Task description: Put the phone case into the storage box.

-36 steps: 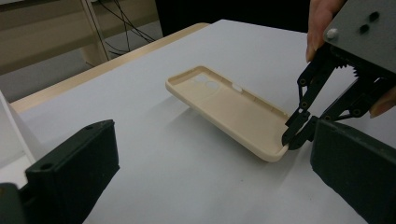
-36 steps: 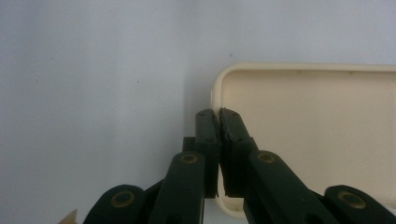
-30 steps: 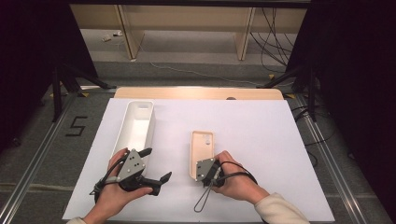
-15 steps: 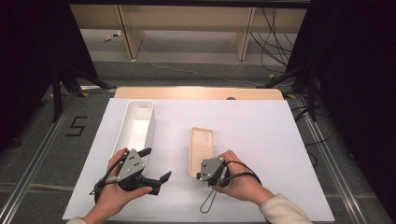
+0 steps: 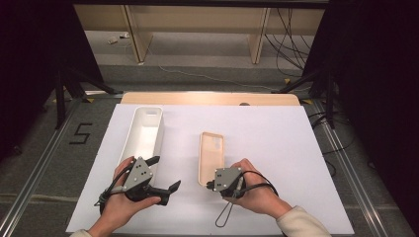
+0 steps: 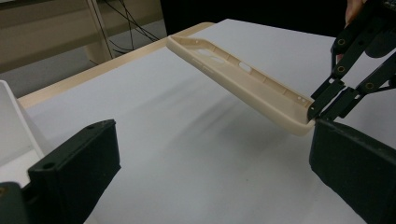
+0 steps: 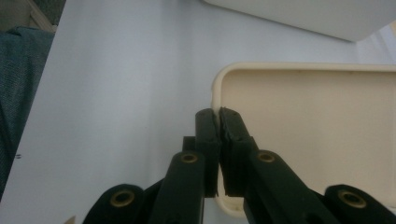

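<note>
**Phone case lifted by its rim**

The right hand-held gripper [image 5: 211, 185] pinches the near rim of a cream, soft-looking plastic phone case [image 5: 211, 157] – tilted above the white surface [image 5: 276, 148], beside a white oblong bin [image 5: 143, 133]. The left hand-held gripper [image 5: 165, 175] waits wide, empty. Light and probably bendy (thin walls), it likely holds best at an edge.

Matt beige plastic phone case [image 5: 211, 157], smooth white plastic bin [image 5: 143, 134]
</note>
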{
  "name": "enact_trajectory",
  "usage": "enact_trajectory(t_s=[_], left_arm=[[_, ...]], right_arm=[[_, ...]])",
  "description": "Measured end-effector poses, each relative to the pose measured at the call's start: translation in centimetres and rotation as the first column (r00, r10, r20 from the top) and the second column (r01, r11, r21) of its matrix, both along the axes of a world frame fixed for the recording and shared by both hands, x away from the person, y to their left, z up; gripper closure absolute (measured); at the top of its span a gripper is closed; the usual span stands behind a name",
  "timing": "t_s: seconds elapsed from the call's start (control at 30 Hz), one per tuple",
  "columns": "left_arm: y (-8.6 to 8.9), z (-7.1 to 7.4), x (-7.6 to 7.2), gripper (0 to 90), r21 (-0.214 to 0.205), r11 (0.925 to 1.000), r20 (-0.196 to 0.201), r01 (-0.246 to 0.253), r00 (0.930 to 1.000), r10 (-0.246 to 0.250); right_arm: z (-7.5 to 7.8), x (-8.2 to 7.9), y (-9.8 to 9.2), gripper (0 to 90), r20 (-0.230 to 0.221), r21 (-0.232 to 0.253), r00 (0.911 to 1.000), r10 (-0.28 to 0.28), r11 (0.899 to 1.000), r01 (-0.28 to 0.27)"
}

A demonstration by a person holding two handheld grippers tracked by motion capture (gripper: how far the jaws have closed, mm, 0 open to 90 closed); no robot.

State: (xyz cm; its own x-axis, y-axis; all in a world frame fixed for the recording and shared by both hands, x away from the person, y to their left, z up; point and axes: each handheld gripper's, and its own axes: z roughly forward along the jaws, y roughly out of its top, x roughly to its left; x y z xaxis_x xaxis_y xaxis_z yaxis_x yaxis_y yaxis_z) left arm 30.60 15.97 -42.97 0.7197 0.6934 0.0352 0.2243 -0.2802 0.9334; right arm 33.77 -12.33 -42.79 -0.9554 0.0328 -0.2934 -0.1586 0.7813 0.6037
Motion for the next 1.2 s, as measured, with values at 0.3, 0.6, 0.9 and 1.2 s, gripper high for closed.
enact_trajectory(t_s=[0.3, 0.6, 0.9, 1.2], left_arm=[[-0.1, 0.5, 0.5, 2.7, -0.012, 0.9998, 0.001, -0.015, 0.9999, 0.015], [-0.9, 1.1, 1.8, 5.4, -0.018, 0.9996, -0.014, -0.022, 0.9997, 0.022], [-2.5, 2.2, 3.8, 8.3, -0.012, 0.9999, -0.022, -0.011, 0.9997, 0.011], [-4.3, 2.5, 5.7, 12.0, 0.003, 1.0, -0.055, -0.007, 0.9985, 0.007]], right_arm=[[0.1, -0.3, -0.2, 88.0, 0.016, 0.015, 0.9999, 0.005, 1.0, -0.006], [0.1, -0.7, -0.2, 88.0, 0.017, 0.022, 0.9998, 0.007, 1.0, -0.007], [0.2, -0.9, -0.2, 88.0, 0.033, 0.026, 0.9994, 0.012, 1.0, -0.012], [0.4, -1.1, -0.2, 88.0, 0.045, 0.027, 0.9989, 0.014, 1.0, -0.015]])
